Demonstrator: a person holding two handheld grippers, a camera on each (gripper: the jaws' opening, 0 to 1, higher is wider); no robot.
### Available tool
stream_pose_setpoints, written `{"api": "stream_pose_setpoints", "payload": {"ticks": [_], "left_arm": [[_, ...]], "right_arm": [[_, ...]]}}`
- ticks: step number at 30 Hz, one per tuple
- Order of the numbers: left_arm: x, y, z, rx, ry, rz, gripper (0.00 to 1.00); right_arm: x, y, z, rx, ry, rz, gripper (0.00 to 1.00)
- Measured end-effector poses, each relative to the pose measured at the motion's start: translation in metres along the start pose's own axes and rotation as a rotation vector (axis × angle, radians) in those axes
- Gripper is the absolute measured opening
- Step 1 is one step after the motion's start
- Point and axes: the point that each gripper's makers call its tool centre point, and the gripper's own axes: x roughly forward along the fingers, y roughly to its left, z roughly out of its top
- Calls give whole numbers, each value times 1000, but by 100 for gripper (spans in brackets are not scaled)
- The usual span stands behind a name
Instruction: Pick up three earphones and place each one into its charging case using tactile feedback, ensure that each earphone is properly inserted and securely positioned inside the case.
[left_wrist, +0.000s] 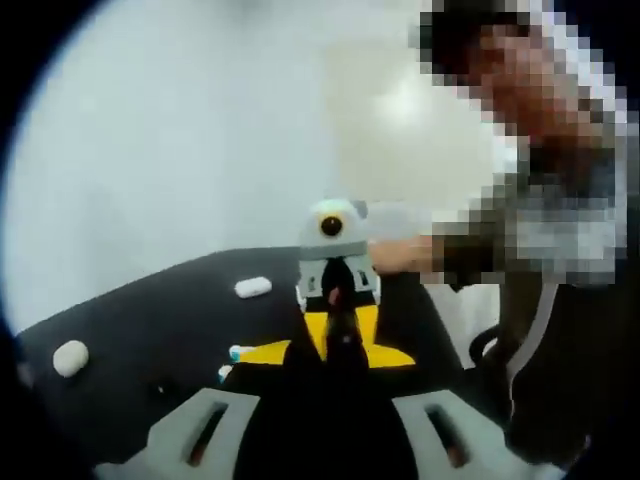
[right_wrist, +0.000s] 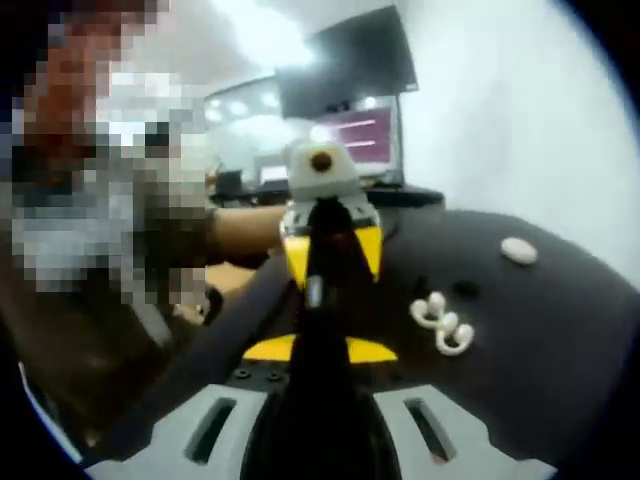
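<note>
We are holding both grippers, left (left_wrist: 340, 440) and right (right_wrist: 318, 440), facing over the table (right_wrist: 560, 330), seemingly clenched tip-to-tip on something tiny, earphones (right_wrist: 442, 323) lying just beside them.

Soft overall blur, strong fisheye bending at edges, bright overhead glare, dim foreground.

You are probably working in an office or lab: a dark wall-mounted screen (right_wrist: 350, 62), a lit monitor (right_wrist: 358, 140) on a rear desk, bright ceiling lights, plain white walls, black worktable (right_wrist: 560, 330).
</note>
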Motion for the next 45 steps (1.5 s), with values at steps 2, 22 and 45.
{"api": "stream_pose_setpoints", "payload": {"ticks": [2, 22, 45], "left_arm": [[5, -6, -10, 11, 83, 6, 23], [17, -3, -5, -254, 198, 2, 13], [-56, 94, 29, -43, 159, 395, 16]], "right_arm": [[0, -1, 0, -21, 1, -6, 18], [2, -9, -1, -223, 9, -47, 18], [7, -6, -2, -175, 0, -13, 18]]}}
